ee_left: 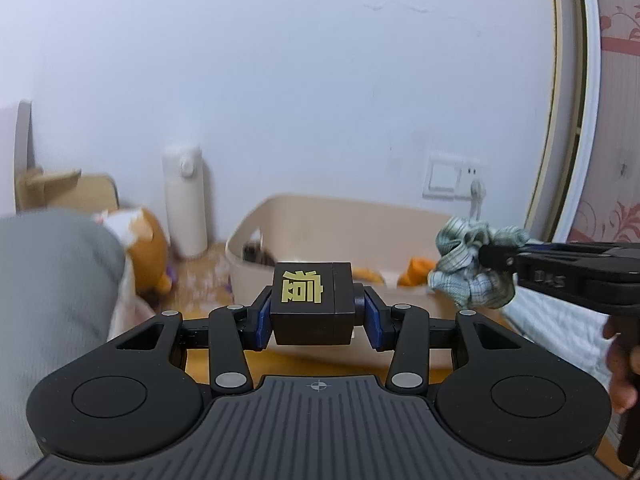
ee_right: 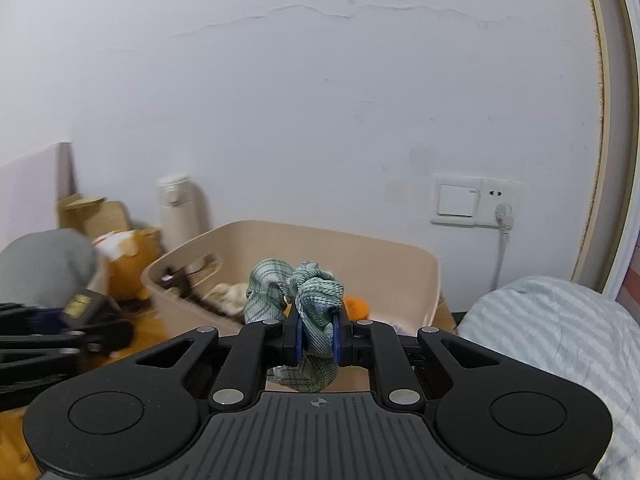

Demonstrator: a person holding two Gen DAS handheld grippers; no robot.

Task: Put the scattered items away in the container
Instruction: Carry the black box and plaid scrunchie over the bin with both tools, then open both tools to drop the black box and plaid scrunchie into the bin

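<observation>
My left gripper is shut on a dark brown cube with a gold character on its face, held in front of the beige plastic bin. My right gripper is shut on a green checked scrunchie, held just before the bin. In the left wrist view the scrunchie and right gripper enter from the right. In the right wrist view the left gripper with the cube shows at the left, blurred. The bin holds an orange item, a pale cloth and a dark object.
An orange and white plush toy and a grey cushion lie left of the bin. A cream flask stands by the wall, cardboard behind it. Striped bedding is at the right. A wall socket with a plug sits above.
</observation>
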